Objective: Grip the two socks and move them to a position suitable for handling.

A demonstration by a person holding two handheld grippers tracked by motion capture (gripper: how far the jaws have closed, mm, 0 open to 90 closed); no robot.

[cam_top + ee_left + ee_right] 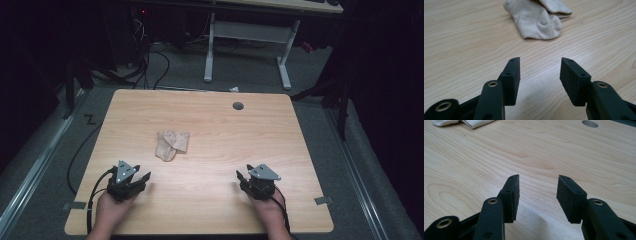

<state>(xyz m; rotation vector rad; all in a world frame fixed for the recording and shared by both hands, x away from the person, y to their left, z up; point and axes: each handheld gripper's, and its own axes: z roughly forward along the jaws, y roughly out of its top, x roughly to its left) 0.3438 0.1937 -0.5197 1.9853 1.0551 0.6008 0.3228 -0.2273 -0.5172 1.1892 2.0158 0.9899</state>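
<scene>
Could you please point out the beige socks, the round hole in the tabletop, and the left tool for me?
beige socks (171, 144): high view, middle of the pile.
round hole (238, 106): high view, its centre.
left tool (540, 72): left gripper view, midway between its open fingertips.

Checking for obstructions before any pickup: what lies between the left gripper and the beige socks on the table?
Nothing. In the left gripper view, bare wood table runs from the open left gripper to the socks; the high view agrees.
</scene>
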